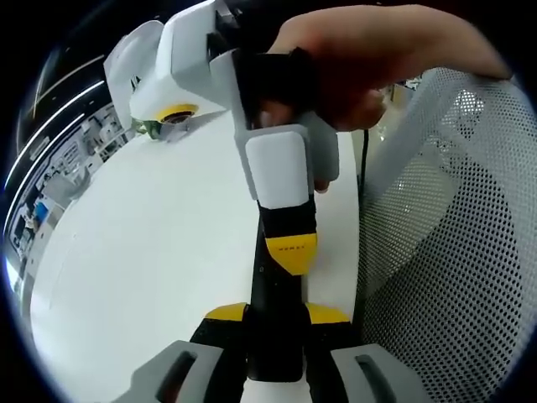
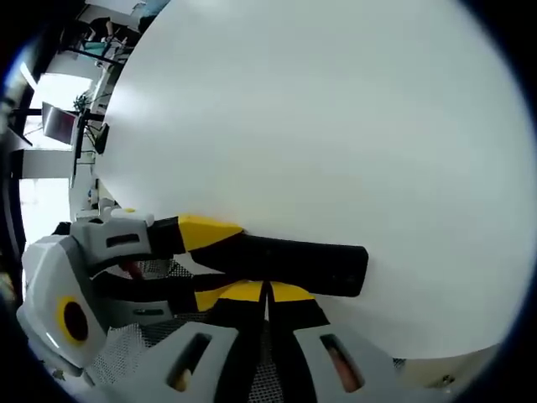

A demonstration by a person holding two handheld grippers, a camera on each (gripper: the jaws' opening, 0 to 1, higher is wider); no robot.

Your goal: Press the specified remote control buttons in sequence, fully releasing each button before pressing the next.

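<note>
Left gripper (image 1: 273, 336) clamping the remote (image 1: 275, 327)
Right gripper (image 1: 285, 252) (jaws together, tips yellow) is pressing down on it over the table (image 1: 159, 243).

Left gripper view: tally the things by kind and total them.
Remote control: 1
Gripper: 2, the left gripper shut on the remote, the right gripper pressing on it
Hand: 1
Mesh chair: 1
Table: 1
Total: 6

Grey-white claw (image 1: 277, 332) bodies, yellow-tipped black jaws, seemingly plastic.
</note>
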